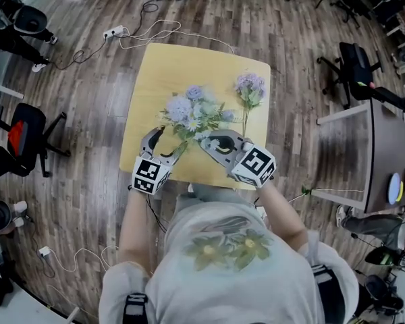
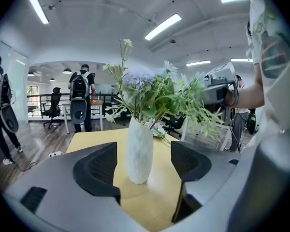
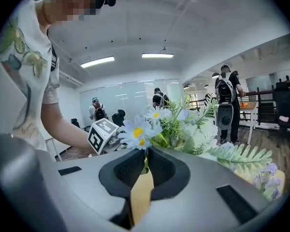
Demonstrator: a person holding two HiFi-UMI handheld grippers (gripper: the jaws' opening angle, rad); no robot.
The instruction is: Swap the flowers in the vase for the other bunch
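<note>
Now left hand-held gripper [image 2: 144, 163] jaws apart, white vase [image 2: 138, 151] upright just beyond gap, untouched; right hand-held gripper [image 3: 144, 166] clamped on vase bunch [image 3: 174, 124] stem. Far right on tabletop [image 1: 162, 66] lies other bunch [image 1: 250, 90].

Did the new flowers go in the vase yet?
Not yet, nothing is swapped. The daisy bunch still stands in the white vase. In hand: the right gripper is shut on its stems, and the left gripper is open around the vase, not touching. Left to do: lift that bunch out, then put in the purple bunch lying on the table.
</note>
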